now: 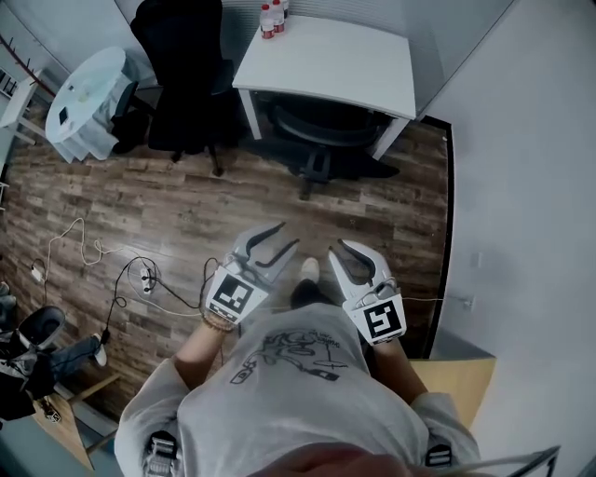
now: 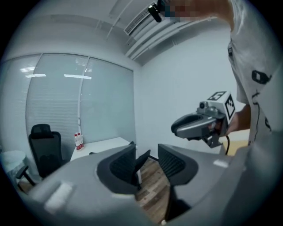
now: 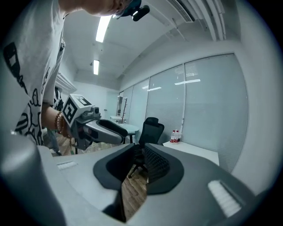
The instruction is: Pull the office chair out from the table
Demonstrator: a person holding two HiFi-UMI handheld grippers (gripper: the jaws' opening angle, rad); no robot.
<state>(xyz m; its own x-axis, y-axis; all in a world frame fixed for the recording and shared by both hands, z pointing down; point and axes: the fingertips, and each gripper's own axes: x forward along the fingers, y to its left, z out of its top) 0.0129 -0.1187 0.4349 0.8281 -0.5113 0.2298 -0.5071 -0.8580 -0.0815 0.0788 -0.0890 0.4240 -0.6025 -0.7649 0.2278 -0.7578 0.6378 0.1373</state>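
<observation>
The black office chair (image 1: 321,129) is tucked under the white table (image 1: 358,70) at the far end of the room; its seat and base show below the tabletop. Both grippers hang in front of the person's chest, well short of the chair and touching nothing. My left gripper (image 1: 284,237) is open, and wood floor shows through the gap between its pads (image 2: 148,161). My right gripper (image 1: 339,249) is open by a narrower gap, with only floor visible between its pads (image 3: 139,161). Each gripper appears in the other's view: the right gripper (image 2: 179,128), the left gripper (image 3: 116,132).
A second black chair (image 1: 182,74) stands left of the table, beside a round white table (image 1: 82,91). Bottles (image 1: 272,17) stand on the white table's far corner. Cables (image 1: 130,279) lie on the wood floor at left. A white wall (image 1: 521,186) runs along the right.
</observation>
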